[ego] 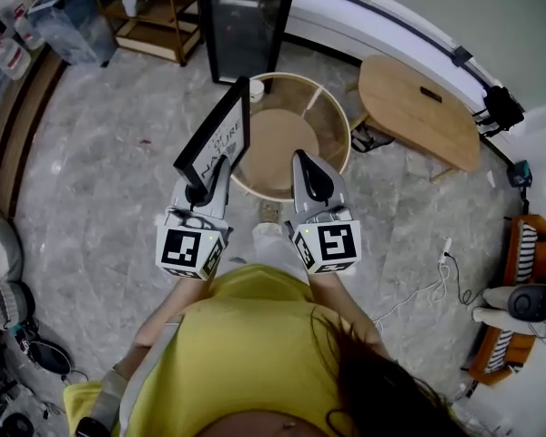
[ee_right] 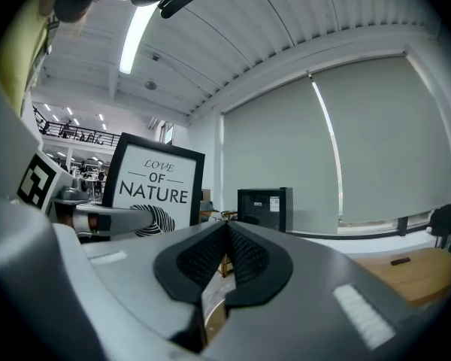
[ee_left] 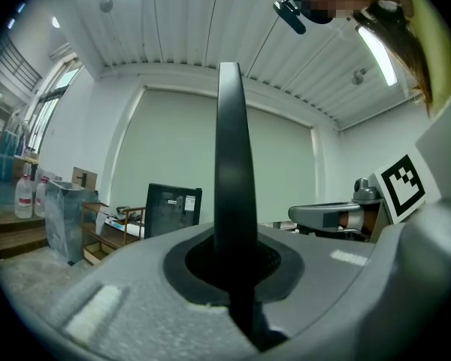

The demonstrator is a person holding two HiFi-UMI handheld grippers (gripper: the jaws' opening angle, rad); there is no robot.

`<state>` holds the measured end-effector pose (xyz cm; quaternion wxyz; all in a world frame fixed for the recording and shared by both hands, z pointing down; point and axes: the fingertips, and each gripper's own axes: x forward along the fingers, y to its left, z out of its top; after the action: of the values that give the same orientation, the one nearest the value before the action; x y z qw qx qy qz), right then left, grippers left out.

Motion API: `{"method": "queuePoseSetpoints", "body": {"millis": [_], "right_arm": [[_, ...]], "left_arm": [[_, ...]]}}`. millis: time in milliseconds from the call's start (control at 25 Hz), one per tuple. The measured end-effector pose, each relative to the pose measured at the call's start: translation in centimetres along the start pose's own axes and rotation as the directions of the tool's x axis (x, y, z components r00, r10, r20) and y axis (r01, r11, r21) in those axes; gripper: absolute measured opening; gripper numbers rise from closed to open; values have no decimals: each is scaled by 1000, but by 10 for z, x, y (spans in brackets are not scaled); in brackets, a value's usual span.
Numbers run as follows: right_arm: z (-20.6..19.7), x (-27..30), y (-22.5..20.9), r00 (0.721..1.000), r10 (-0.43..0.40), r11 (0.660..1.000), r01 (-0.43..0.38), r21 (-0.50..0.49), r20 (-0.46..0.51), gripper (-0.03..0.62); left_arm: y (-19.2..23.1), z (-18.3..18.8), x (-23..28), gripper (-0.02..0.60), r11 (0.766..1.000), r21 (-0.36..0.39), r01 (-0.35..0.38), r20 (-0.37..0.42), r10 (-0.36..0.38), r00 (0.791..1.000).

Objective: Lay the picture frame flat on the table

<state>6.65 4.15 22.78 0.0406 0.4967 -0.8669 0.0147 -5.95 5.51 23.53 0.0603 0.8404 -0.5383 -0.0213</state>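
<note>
Black-edged and printed with "LOVE OF NATURE", the picture frame [ego: 220,139] is off the table. It stands up on edge, leaning a little, with its lower edge clamped between the jaws of the left gripper [ego: 198,192]. In the left gripper view the frame's thin dark side [ee_left: 231,164] rises straight out from between the jaws, which press against it.

The right gripper [ego: 311,185] is just beside the left one, on its right, with its jaws closed together and nothing between them. In the right gripper view the frame's printed face [ee_right: 154,186] shows off to that gripper's left.

Ahead of and below both grippers lies the round wooden table [ego: 278,148] with its raised rim. Farther out are an oval wooden table [ego: 419,107] — ahead of the right gripper, to its right — and a black cabinet [ego: 246,21] ahead of the left gripper.
</note>
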Motion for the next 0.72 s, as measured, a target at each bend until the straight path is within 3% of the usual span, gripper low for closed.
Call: {"method": "queuePoseSetpoints", "body": {"millis": [400,720], "right_arm": [[-6,98,-88,992,120,993,-119,14,-37,0],[-30,146,-116,975,203,979,-199,48,-88,0]], "left_arm": [[17,-1,117,14,997,-13,-80,-14,80,997],[30,-17,168,14,994,-29,-109,-51,108,993]]}}
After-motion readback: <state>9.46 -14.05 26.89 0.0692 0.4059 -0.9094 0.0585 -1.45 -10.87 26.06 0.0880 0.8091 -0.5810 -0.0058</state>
